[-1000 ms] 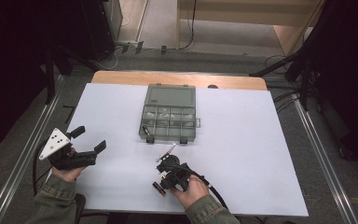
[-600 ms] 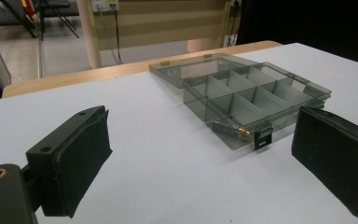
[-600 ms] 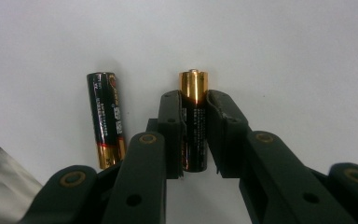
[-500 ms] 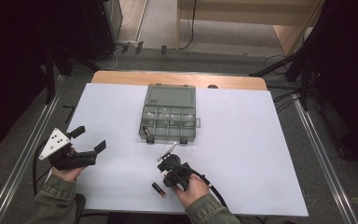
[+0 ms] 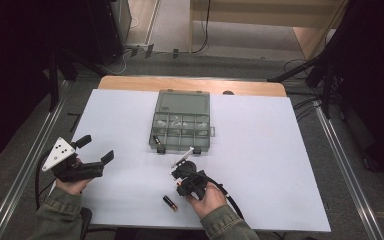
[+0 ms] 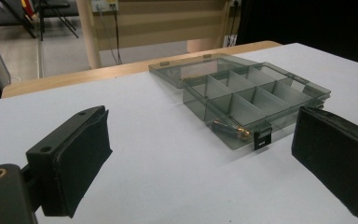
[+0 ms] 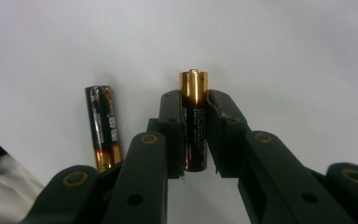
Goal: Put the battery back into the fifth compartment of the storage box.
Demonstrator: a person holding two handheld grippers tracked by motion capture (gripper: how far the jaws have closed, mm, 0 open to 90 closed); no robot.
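A person works at a white table [image 5: 280, 150] with two handheld grippers. The right gripper [image 7: 196, 109] has just been closing its jaws and now clamps a battery [image 7: 194, 126] between its pads, gold tip poking beyond them. A second battery [image 7: 103, 126] lies on the table just left of those jaws. Ahead of the tool sits an open compartment box [image 5: 182, 125] with one battery [image 6: 230, 130] already in its near corner cell, probably the destination. The left gripper [image 5: 92, 150] idles with jaws wide apart, holding nothing

High view: fixed overhead, faces fwd/down over tabletop [image 5: 280, 150]. Left tool view: low, faces organizer box [image 6: 256, 100], also in high view. Right tool view: close-up, tabletop.
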